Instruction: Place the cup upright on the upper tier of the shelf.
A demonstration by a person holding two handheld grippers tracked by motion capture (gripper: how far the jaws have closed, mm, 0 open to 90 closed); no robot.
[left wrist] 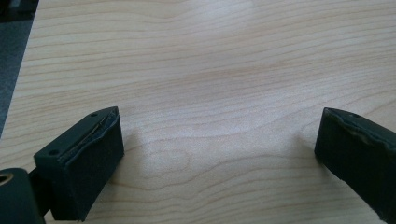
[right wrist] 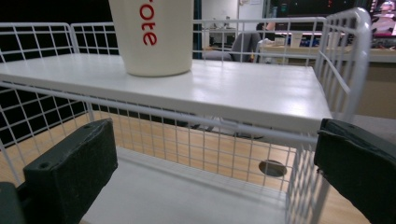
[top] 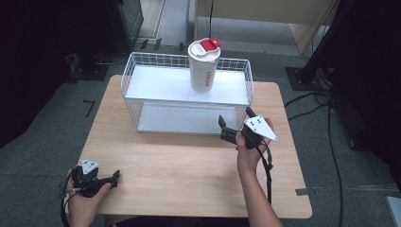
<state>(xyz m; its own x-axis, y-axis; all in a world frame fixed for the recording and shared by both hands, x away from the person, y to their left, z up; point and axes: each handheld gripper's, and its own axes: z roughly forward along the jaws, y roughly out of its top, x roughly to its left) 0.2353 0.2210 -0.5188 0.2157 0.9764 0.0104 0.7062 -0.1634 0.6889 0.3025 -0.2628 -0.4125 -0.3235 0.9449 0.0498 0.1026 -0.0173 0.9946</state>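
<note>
A white cup (top: pixel 204 66) with red lettering and a red-tabbed lid stands upright on the top shelf of a white wire rack (top: pixel 142 90). In the right gripper view the cup's lower body (right wrist: pixel 154 37) sits on the white shelf board (right wrist: pixel 233 88). My right gripper (top: pixel 227 128) is open, held just in front of the rack's right end, jaws pointing at it and empty (right wrist: pixel 215 172). My left gripper (top: pixel 113 178) rests open near the table's front left corner, with bare wood between its jaws (left wrist: pixel 219 154).
The rack has a lower shelf (top: pixel 184 120) and wire sides, and stands at the back of the light wooden table (top: pixel 189 165). Cables (top: pixel 331 142) trail on the grey floor to the right. Dark equipment stands around the table.
</note>
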